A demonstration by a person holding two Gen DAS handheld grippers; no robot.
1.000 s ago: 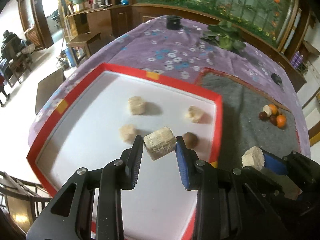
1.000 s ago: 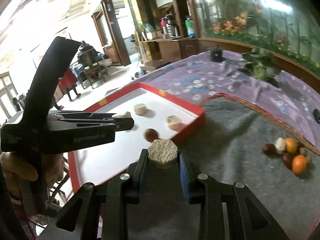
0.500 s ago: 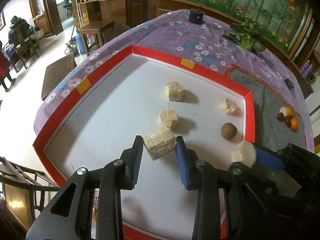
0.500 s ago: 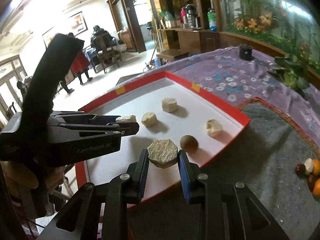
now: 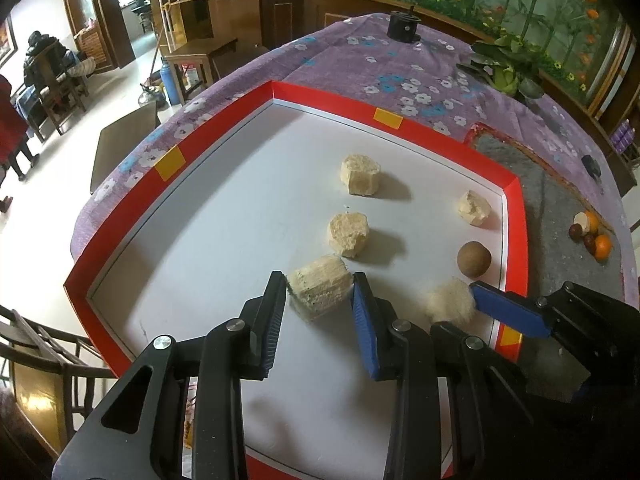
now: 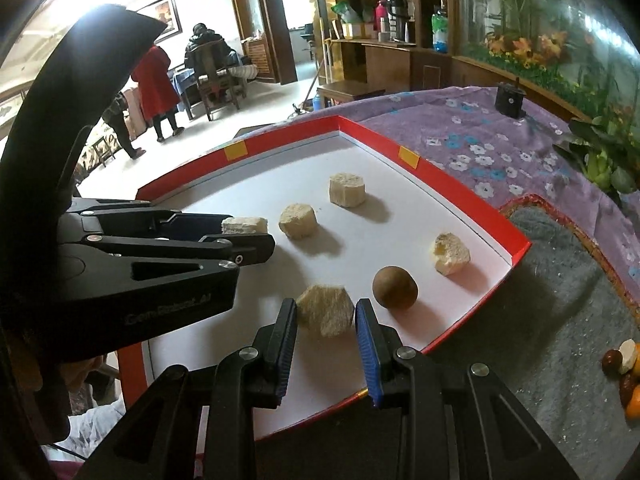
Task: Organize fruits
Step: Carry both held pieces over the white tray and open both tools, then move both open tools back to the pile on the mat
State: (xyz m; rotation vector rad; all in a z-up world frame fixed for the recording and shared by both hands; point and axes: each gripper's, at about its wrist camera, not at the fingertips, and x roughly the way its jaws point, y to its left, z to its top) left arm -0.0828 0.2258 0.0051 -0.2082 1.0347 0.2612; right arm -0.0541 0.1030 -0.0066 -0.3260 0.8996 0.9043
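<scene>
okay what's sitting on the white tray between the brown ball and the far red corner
One pale, broken chunk lies between the brown ball and the tray's far right corner. The right wrist view shows it best; otherwise that stretch is bare.

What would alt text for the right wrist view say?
The right claw grips a pale fruit chunk over a red-rimmed white tray holding three more chunks and a brown ball; the left claw holds another chunk.

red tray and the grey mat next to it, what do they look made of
Red tray: probably coated cardboard, given its thin folded walls, sharp corner creases and matte white floor.
Grey mat: apparently felt or fleece, with a fuzzy, pilled, dull surface and an orange stitched edge. Neither can be confirmed by sight alone.
</scene>
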